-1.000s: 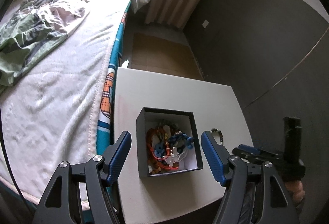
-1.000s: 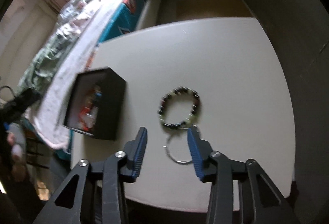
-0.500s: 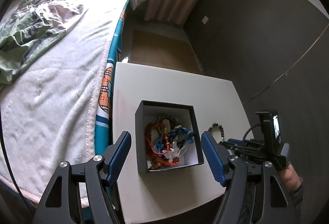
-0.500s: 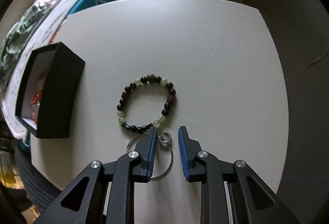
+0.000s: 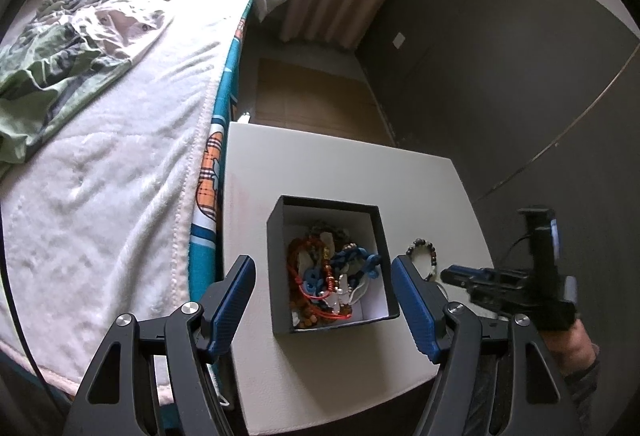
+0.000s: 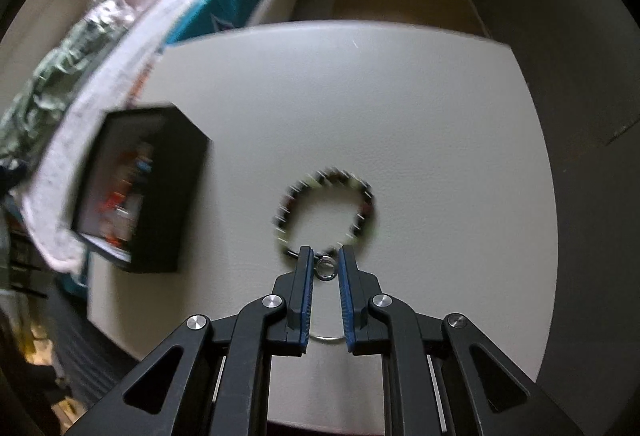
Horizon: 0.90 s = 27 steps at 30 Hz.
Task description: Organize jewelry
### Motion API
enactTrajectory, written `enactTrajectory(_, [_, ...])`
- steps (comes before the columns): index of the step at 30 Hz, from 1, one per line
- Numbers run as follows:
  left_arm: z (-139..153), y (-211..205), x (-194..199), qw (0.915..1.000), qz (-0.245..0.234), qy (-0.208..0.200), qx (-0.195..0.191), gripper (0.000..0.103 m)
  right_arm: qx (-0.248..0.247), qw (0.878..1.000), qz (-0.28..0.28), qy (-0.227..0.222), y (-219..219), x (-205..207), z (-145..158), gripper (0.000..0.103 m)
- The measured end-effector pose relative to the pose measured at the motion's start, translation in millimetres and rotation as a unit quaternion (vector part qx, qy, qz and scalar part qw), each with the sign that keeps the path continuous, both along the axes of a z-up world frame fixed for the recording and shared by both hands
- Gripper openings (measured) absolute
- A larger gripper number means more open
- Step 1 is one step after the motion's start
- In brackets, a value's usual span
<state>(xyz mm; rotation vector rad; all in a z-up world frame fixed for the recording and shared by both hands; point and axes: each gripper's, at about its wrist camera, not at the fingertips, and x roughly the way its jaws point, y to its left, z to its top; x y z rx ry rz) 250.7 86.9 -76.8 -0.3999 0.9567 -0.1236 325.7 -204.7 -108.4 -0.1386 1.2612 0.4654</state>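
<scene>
Jewelry (image 5: 332, 276) fills a black box (image 5: 276, 268) near the middle of the left wrist view: red cord, blue cord, brown beads and white bits, all tangled. The box sits open on a white table (image 5: 320, 172) beside a bed (image 5: 100, 176). A bead bracelet (image 6: 326, 212) lies on the table, low in the middle of the right wrist view, apart from the box. A small metal ring (image 6: 326, 268) sits just below it, joined to a thin wire hoop (image 6: 326, 338).

The left gripper (image 5: 322, 300) hangs over the box with its jaws wide and nothing in them. The right gripper (image 6: 324, 260) points steeply down, and its jaws are closing with the small ring between them. I cannot tell if the pads touch it.
</scene>
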Motion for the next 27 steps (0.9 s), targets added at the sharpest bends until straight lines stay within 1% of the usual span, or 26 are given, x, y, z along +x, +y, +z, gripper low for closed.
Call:
enactTrajectory(2, [1,4,-1,1.0000,0.003,-0.001,0.002,0.071,0.010,1.000,0.015,-0.018,11,-4,17,0.014])
enactTrajectory(5, [3,8,-3,0.9999,0.007,-0.003,0.007,0.071,0.042,0.997,0.047,-0.035,35,-15,43,0.014])
enactTrajectory(8, [4,12,-5,0.9999,0.013,-0.003,0.005,0.071,0.074,0.994,0.075,-0.042,59,-19,58,0.014])
enactTrajectory(10, [7,14,-6,0.9999,0.015,-0.004,0.007,0.071,0.099,0.990,0.094,-0.045,66,-24,68,0.014])
enactTrajectory(11, [7,14,-7,0.9998,0.015,-0.005,0.009,0.071,0.103,0.989,0.100,-0.047,76,-27,68,0.018])
enactTrajectory(12, [9,15,-7,0.9998,0.015,-0.006,0.010,0.071,0.103,0.988,0.107,-0.048,82,-30,71,0.026])
enactTrajectory(13, [10,15,-8,0.9998,0.016,-0.007,0.010,0.071,0.103,0.987,0.108,-0.052,84,-32,72,0.047])
enactTrajectory(14, [11,15,-8,0.9998,0.016,-0.007,0.011,0.071,0.104,0.987,0.105,-0.061,82,-34,74,0.059])
enactTrajectory(16, [13,15,-8,0.9998,0.015,-0.008,0.012,0.071,0.104,0.987,0.095,-0.072,76,-36,75,0.060])
enactTrajectory(18, [14,11,-7,0.9998,0.011,-0.009,0.012,0.071,0.107,0.989,0.080,-0.063,64,-35,74,0.060])
enactTrajectory(23, [13,-5,-4,0.9998,-0.007,-0.007,0.015,0.071,0.105,0.992,0.033,-0.056,25,-32,65,0.060])
enactTrajectory(27, [12,-29,1,0.9991,-0.035,-0.005,0.024,0.071,0.105,0.993,-0.003,-0.047,-5,-31,55,0.060])
